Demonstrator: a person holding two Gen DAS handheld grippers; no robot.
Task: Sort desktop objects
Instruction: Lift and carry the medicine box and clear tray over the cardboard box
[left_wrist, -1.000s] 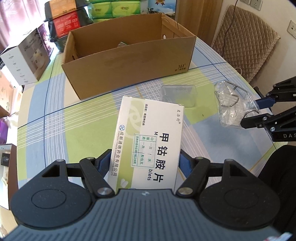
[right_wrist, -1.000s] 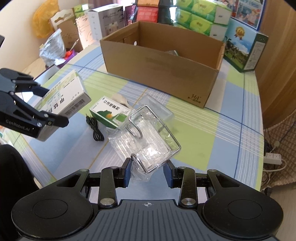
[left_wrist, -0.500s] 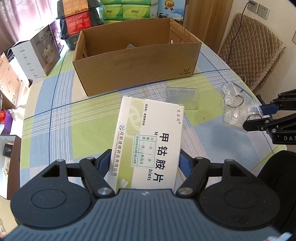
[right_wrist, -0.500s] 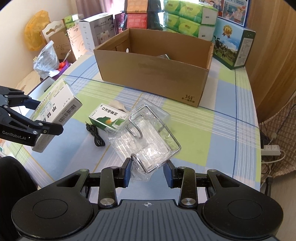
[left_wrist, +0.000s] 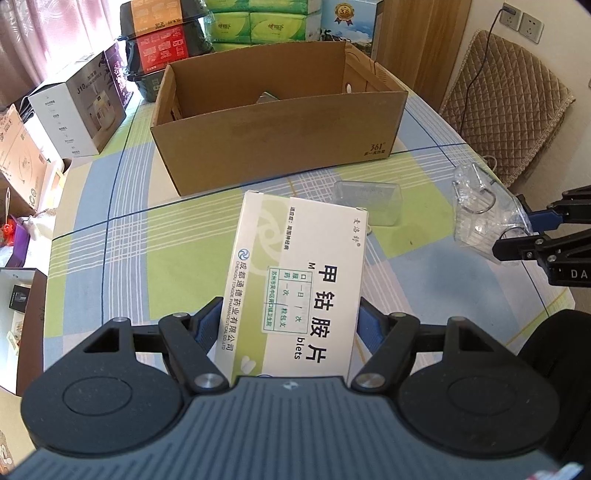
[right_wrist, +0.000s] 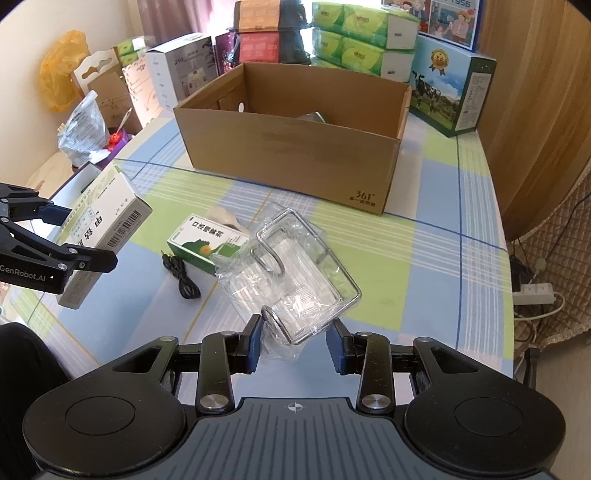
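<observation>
My left gripper (left_wrist: 288, 325) is shut on a white and green medicine box (left_wrist: 299, 284), held above the checked tablecloth. In the right wrist view that same medicine box (right_wrist: 107, 221) hangs at the far left in the left gripper (right_wrist: 74, 236). My right gripper (right_wrist: 295, 343) is shut on a clear plastic bag with a wire rack (right_wrist: 295, 280) inside; the bag (left_wrist: 480, 218) also shows at the right of the left wrist view. An open cardboard box (left_wrist: 280, 122) (right_wrist: 295, 140) stands beyond both, with a grey item inside.
On the table lie a green and white carton (right_wrist: 207, 243), a black cable (right_wrist: 181, 277) and a clear plastic case (left_wrist: 369, 199). Tissue packs (right_wrist: 354, 48) and product boxes (left_wrist: 81, 110) crowd the far edge. A padded chair (left_wrist: 506, 99) stands to the right.
Both grippers have risen and pulled back a little with their loads; the cardboard box looks farther off and its inside shows more. Both grips are unchanged.
</observation>
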